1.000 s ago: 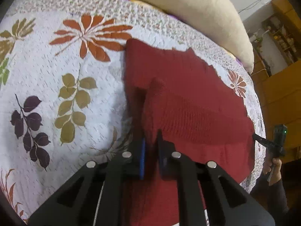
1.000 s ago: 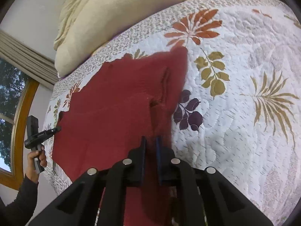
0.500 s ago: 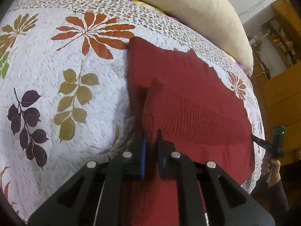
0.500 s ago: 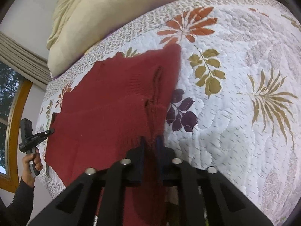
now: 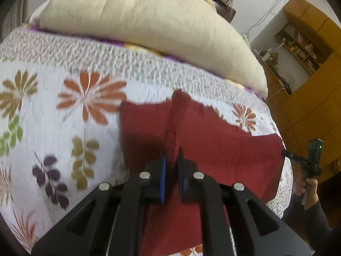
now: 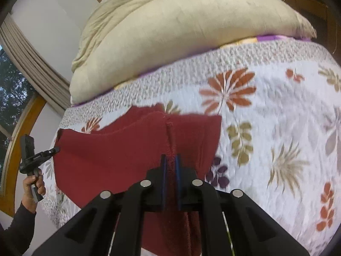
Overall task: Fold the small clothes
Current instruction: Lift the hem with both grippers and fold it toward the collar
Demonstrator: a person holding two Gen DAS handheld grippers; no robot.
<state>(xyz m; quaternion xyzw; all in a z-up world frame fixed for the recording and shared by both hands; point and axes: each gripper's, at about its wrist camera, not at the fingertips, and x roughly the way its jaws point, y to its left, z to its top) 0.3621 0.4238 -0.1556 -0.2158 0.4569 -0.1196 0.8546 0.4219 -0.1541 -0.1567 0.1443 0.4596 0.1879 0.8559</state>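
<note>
1. The red knitted garment (image 5: pixel 223 149) lies on the floral quilt (image 5: pixel 64 128), on the near side of the big beige pillow (image 5: pixel 149 21) and apart from it. Most of the garment is spread flat. One edge is raised from the quilt and stretched between the two grippers, so a fold seems to be in progress.

2. The left gripper (image 5: pixel 171 162) has its jaws narrow, closed on a ridge of the knit that rises from the garment toward the pillow. The blue pads (image 5: pixel 163 177) press the cloth from both sides.

3. The right gripper (image 6: pixel 170 164) is also narrow and pinches a seam of the same garment (image 6: pixel 127 149). The cloth hangs below it and also runs forward to the flat part.

4. In each wrist view the other gripper shows at the far corner of the garment, held by a hand (image 6: pixel 34 183) in a dark sleeve. Its tip touches the corner there.

5. Risk, as I judge it: each grip holds only a thin bunch of loose knit. If the hands pull apart too hard, the cloth can slip out of one pair of pads and the raised edge will drop crooked.

6. Another risk: the two hands may travel unevenly toward the pillow. Then the folded edge lands slanted, or the lower layer is dragged and wrinkles on the quilt.

7. Both pictures are blurred, so I cannot tell how many layers each gripper holds.
</note>
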